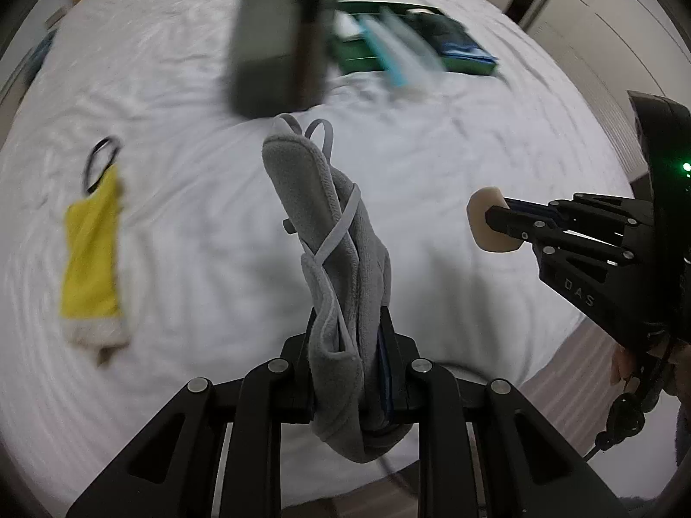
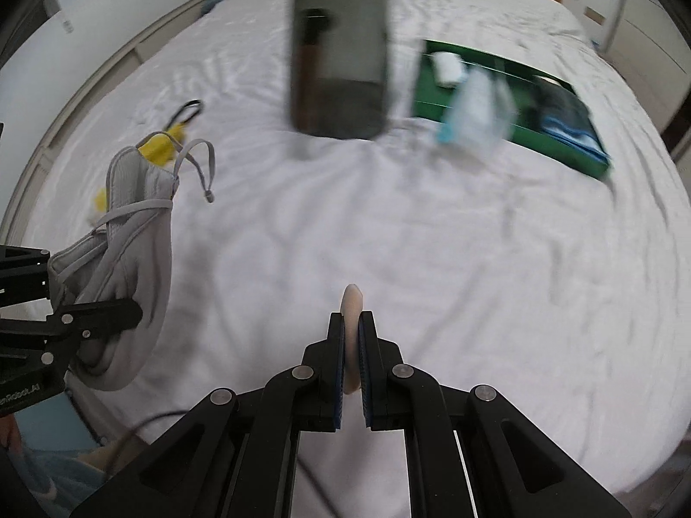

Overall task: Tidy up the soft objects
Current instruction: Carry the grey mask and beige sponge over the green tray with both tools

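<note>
The left hand-held gripper [image 1: 345,332] is clamped on a bunched grey cloth mask [image 1: 332,250] whose straps loop loose, holding it up above the white bed [image 1: 453,164], while the right hand-held gripper [image 2: 353,336] is closed almost fully on a thin, pale beige pad [image 2: 352,332] standing edge-on between its jaws. On the bed a yellow cloth [image 1: 93,259] with a black loop lies to the left, and far right sits a green tray [image 2: 509,108] holding what seem, through the blur, to be blue and white soft items, with a dark grey upright box [image 2: 339,47] at the far middle.
</note>
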`<state>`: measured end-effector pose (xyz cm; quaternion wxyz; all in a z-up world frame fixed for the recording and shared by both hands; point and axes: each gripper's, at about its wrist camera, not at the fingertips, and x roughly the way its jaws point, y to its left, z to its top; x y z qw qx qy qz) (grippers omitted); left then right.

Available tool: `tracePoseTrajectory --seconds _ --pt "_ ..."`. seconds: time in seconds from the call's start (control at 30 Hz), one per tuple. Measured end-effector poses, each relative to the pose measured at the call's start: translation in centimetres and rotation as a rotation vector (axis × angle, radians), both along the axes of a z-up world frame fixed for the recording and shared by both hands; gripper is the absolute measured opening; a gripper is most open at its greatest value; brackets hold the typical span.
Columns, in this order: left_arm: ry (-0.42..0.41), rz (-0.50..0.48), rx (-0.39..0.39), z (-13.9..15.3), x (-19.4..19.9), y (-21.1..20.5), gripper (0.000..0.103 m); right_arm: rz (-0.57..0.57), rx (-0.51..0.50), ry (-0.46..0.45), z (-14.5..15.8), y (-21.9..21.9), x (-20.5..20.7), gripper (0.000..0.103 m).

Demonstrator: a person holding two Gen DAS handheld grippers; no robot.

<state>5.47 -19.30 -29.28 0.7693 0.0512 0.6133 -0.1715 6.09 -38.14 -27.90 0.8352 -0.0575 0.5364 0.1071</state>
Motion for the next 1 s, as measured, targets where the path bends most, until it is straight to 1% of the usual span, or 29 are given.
tracePoseTrajectory --seconds 0.23,0.4,0.63,0.77,1.0 --pt "-0.027 -0.051 -0.054 0.6 2.3 -6.4 0.018 -0.104 -0.045 -0.014 1.2 -6.8 0.3 0.006" --pt "-0.077 -0.057 -0.082 1.3 5.9 -10.1 0.018 -0.152 -0.064 -0.050 2.3 -10.5 0.8 0.006" --pt "-0.152 -0.026 -0.103 2.0 11.8 -12.4 0.018 -0.198 -0.071 -0.129 4.1 -14.4 3.3 0.006" --pt "-0.181 -0.003 -0.106 2.1 14.8 -13.4 0.018 -0.206 -0.069 -0.181 4.6 -15.9 5.7 0.006" --pt "-0.218 0.052 -0.104 1.6 19.7 -15.0 0.018 -0.185 -0.070 -0.272 5.2 -16.8 10.6 0.006"
